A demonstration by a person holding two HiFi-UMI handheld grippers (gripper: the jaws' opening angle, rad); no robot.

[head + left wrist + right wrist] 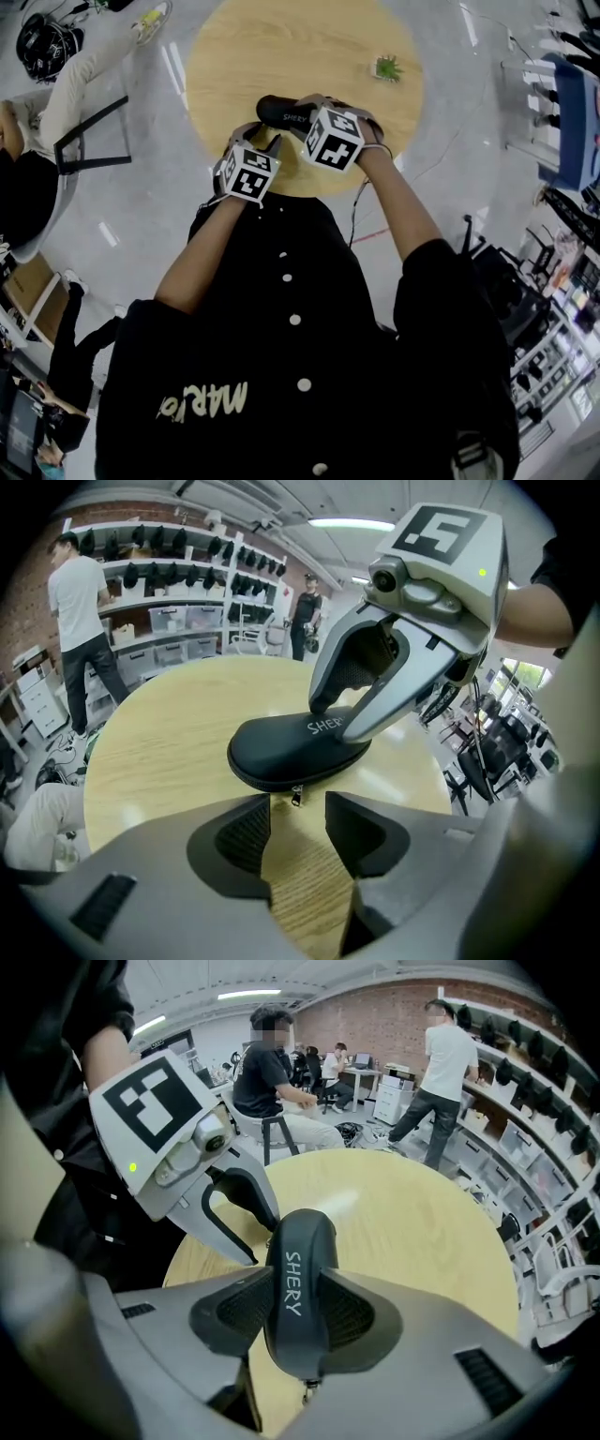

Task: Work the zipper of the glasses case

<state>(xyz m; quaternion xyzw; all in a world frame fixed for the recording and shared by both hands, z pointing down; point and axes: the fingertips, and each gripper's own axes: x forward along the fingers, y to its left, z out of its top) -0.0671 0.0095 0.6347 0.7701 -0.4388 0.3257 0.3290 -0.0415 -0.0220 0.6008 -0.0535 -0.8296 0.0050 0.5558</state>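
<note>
Glasses case is clamped across its width in my right gripper, jaws pressed on both flanks, long axis running straight away from them. My left gripper has its jaws apart and holds nothing. Bare wood shows in the gap, and the zipper pull dangles from the case's seam just beyond the tips, dead ahead. From that side the case lies crosswise, so the left is nearer the pull, I reckon, and a short push forward should bracket it. Underneath is the round wooden surface; whether the case rests on it or hangs just above, I can't tell. Farther out sits a little potted plant, then shelves of dark gear with a person standing at them.
</note>
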